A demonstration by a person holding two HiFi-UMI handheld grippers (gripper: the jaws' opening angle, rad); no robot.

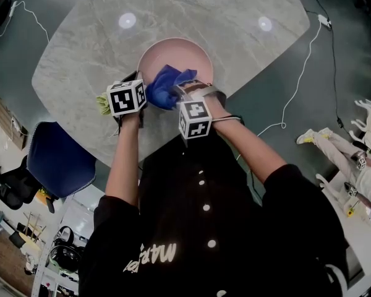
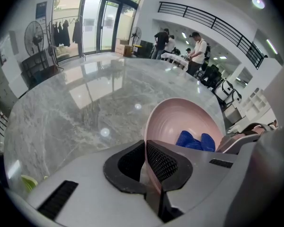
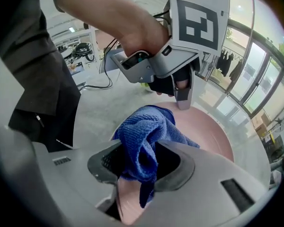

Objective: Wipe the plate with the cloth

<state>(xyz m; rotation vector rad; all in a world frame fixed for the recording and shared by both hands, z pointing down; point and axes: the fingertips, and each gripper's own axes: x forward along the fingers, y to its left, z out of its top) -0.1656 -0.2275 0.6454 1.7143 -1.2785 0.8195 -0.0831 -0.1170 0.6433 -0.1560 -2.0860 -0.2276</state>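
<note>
Left tongs (image 2: pixel 146 156) clamp plate (image 2: pixel 180 119) rim; right tongs (image 3: pixel 142 168) hold cloth (image 3: pixel 144 129) over plate

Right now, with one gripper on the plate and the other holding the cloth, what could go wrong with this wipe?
1. The left gripper clamps only the thin rim of the plate; a firm wipe could twist it loose.
2. The right gripper pinches a bunched fold of the blue cloth, with loose ends hanging; it could drag out.
3. The grippers sit close together over the plate and could bump.
</note>
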